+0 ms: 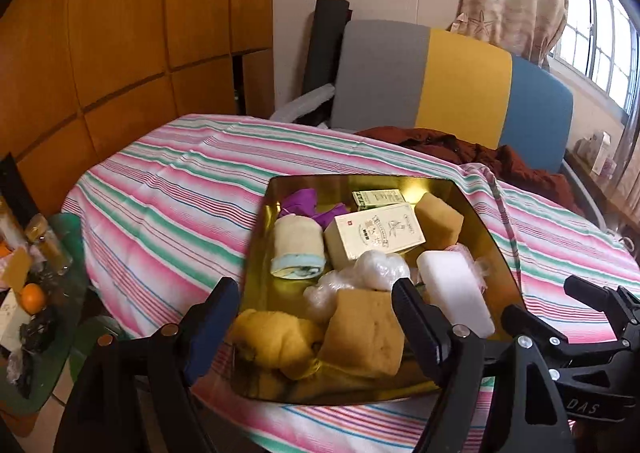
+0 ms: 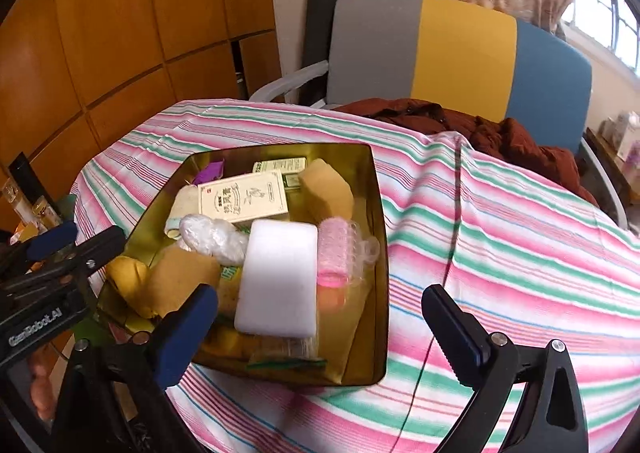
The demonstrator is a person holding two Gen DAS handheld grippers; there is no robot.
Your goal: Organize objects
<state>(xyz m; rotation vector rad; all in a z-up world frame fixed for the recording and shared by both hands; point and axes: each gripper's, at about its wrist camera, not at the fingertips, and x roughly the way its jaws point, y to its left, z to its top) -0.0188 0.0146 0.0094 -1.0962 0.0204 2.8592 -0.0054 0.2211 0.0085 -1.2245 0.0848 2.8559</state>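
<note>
I see the tray (image 2: 372, 253) on the counter (image 2: 500, 253), toward its left side. In the tray, the foam block (image 2: 280, 277) lies near the front, the carton (image 2: 244, 197) behind it, the hair roller (image 2: 336, 253) just right of the block. A chair (image 2: 460, 53) stands behind the counter.

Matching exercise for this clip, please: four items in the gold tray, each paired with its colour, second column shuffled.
Items:
1. foam block
2. hair roller
3. cloth scrap
4. rolled towel

Colours:
A. purple
B. cream with a blue edge
C. white
D. pink

Pairs: 1-C, 2-D, 3-A, 4-B

All lie in the gold tray.
</note>
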